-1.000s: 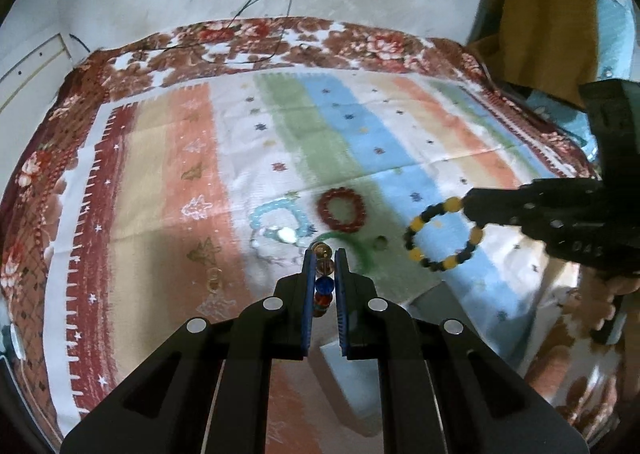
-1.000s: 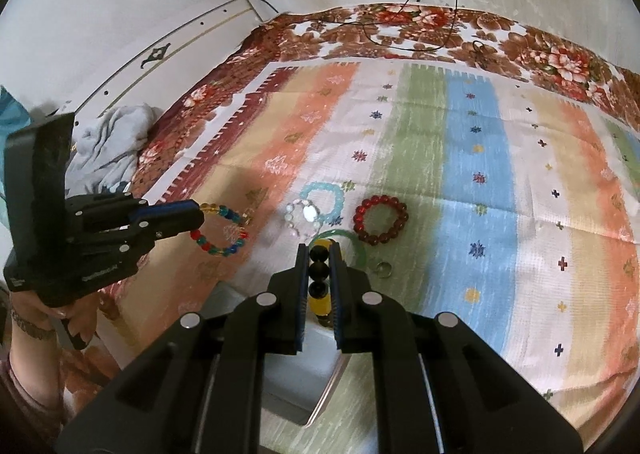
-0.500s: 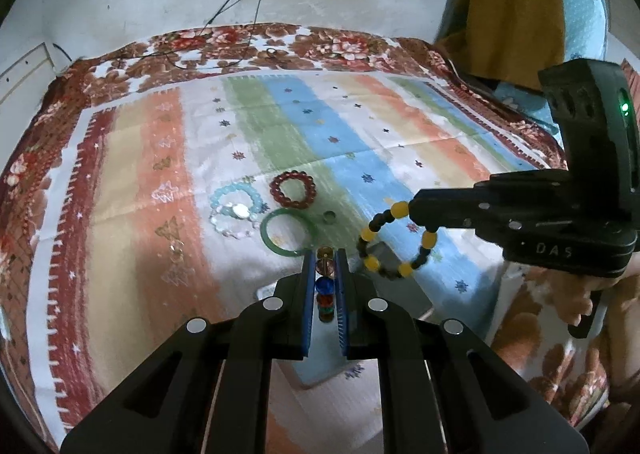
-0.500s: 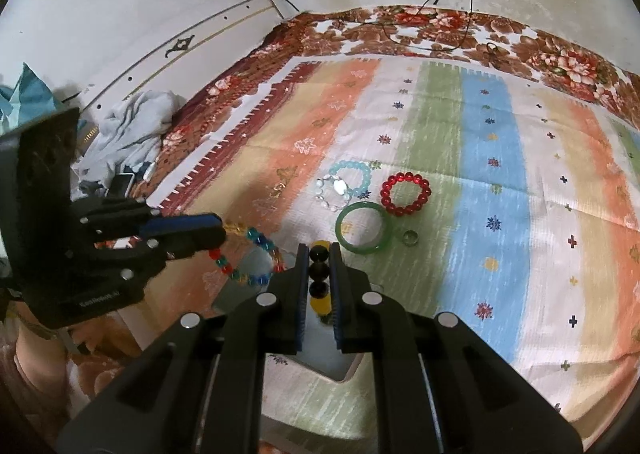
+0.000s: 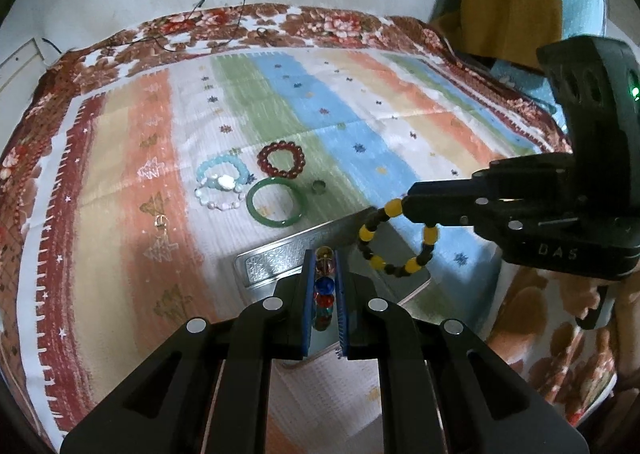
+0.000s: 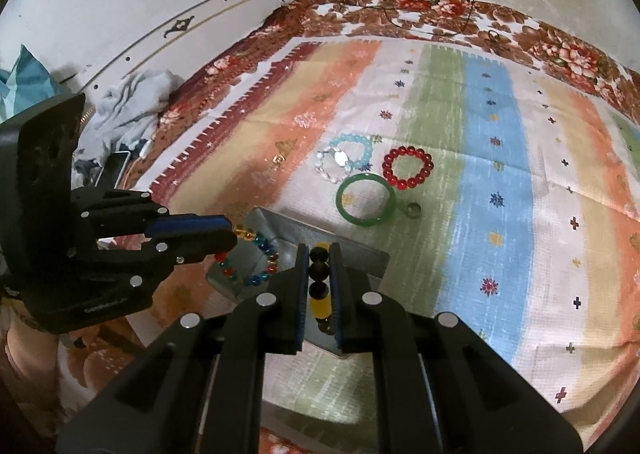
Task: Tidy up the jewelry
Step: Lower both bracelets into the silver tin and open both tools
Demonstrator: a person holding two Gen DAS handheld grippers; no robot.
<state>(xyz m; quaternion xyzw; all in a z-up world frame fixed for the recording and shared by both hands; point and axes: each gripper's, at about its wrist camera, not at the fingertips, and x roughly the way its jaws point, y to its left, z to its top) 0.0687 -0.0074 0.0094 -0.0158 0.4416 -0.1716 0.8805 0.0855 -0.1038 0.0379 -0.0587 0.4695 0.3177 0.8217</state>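
In the left wrist view my left gripper (image 5: pixel 322 254) is shut on a bracelet of multicoloured glass beads (image 5: pixel 324 286), which hangs over a shallow silver tin (image 5: pixel 272 258). From the right, my right gripper (image 5: pixel 404 206) holds a black-and-yellow bead bracelet (image 5: pixel 365 232) over the same tin. The right wrist view shows the right gripper (image 6: pixel 319 248) shut on that black-and-yellow bracelet (image 6: pixel 319 304). There the left gripper (image 6: pixel 230 232) reaches in from the left with the multicoloured bracelet (image 6: pixel 262 243) dangling above the tin (image 6: pixel 360 250).
Beyond the tin lie a green bangle (image 5: pixel 274 202), a red bead bracelet (image 5: pixel 281 159), a light blue bracelet (image 5: pixel 222 170), a pearly white one (image 5: pixel 220 198), a small ring (image 5: pixel 319 187) and a gold trinket (image 5: pixel 161 220). Clothes (image 6: pixel 128 102) and a phone (image 6: pixel 116 168) lie left of the striped cloth (image 6: pixel 492 174).
Both grippers have drawn back from the jewellery on the cloth and sunk a little, each still holding its bracelet. The silver tin has come fully into view under them.
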